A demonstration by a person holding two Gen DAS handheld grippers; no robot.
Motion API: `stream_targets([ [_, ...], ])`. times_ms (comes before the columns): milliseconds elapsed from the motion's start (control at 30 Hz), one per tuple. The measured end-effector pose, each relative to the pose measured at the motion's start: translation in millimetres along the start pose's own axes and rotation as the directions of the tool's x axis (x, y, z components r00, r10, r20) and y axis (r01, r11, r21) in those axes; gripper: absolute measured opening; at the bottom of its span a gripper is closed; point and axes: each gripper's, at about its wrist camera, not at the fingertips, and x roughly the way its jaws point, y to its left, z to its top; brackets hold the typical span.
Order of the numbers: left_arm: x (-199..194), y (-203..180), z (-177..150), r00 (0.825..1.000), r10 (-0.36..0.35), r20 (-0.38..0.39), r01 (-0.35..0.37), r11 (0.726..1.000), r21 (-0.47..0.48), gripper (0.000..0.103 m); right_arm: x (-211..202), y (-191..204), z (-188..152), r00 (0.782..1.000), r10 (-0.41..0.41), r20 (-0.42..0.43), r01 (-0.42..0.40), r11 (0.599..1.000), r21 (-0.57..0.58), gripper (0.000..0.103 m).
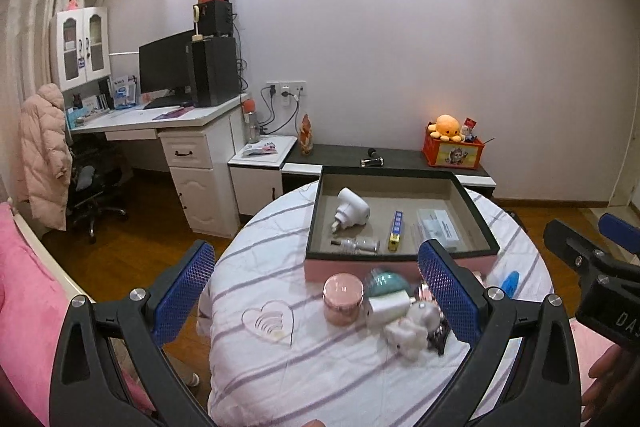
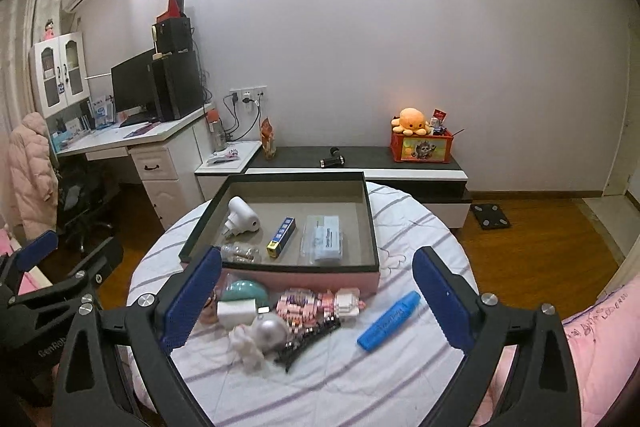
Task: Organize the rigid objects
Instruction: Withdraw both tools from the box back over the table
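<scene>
Each gripper, the left gripper (image 1: 316,291) and right gripper (image 2: 318,299), has a black frame, silver screws and blue mesh-textured fingers (image 2: 192,301).

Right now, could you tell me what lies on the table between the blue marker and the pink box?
In the right wrist view, only bare striped tablecloth separates the blue marker from the pink box; the pink brick toy sits just left of that gap.
</scene>
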Motion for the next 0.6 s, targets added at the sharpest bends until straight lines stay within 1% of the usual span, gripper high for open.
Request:
stream_targets([
  [300,-16.2,2.3,-24.9,1.0,-0.005,-0.018,0.005,1.0,0.0,0.103,-5.6,-0.2,-21.8,0.999,0.005,-0.032,-0.004,1.0,0.01,0.098],
  [600,-16.0,5.1,-38.4,0.999,-0.004,-0.038,0.003,1.0,-0.001,0.103,-7.5,-2.9,-36.5,0.998,0.007,-0.06,-0.006,1.0,0.016,0.098],
])
